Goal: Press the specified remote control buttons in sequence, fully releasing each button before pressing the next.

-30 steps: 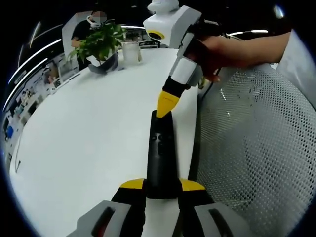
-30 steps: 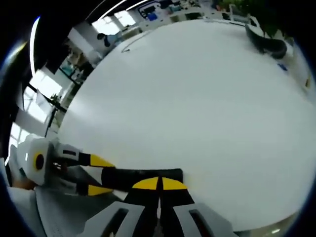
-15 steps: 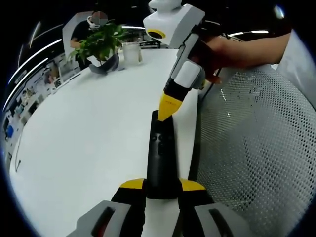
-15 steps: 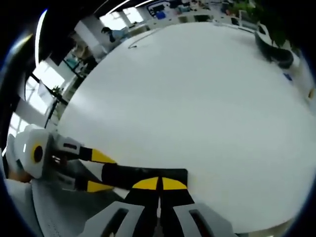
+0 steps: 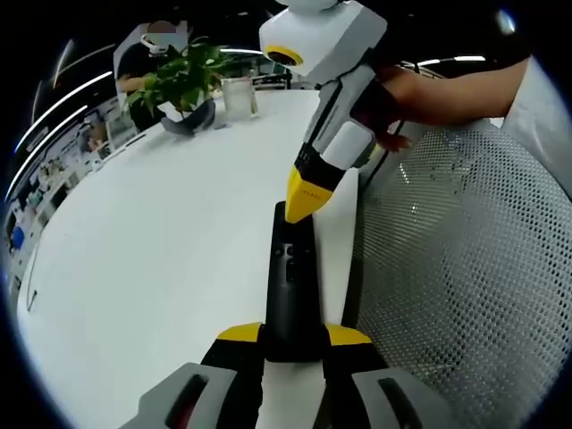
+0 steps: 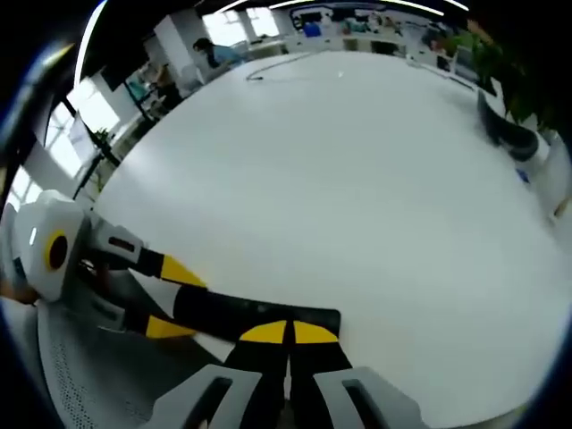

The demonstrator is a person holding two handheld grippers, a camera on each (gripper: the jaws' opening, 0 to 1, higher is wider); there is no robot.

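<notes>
Since a second ago, the right gripper [image 5: 306, 198] has tipped up and pulled in closer to the left gripper view's camera; its yellow tip now sits at the far end of the remote control [image 5: 291, 286] rather than bearing down flat on it. In the right gripper view the camera has swung, so more of the white surface [image 6: 357, 170] shows beyond the remote control [image 6: 259, 317].

The left gripper [image 5: 293, 338] holds the near end of the black remote, its yellow-tipped jaws closed against the two sides, so the remote lies lengthwise along the edge of the surface [image 5: 161, 250], just beside a mesh chair back [image 5: 456, 268]. The right gripper [image 6: 288, 332] has its jaws pressed together into a single point, gripping nothing, and that point is over the remote's far end. From the right gripper view the left gripper [image 6: 165, 295] comes in from the left, clamped on the remote. A potted plant [image 5: 179, 80] stands well apart at the far side.

My reading is that one press is ending: the tip looks lifted or lifting, though whether it has fully cleared the button cannot be told. The next move calls for a clean release, then placing the closed tip squarely over the next button, whose pads show dimly near the middle of the remote, while the left gripper keeps it steady.
</notes>
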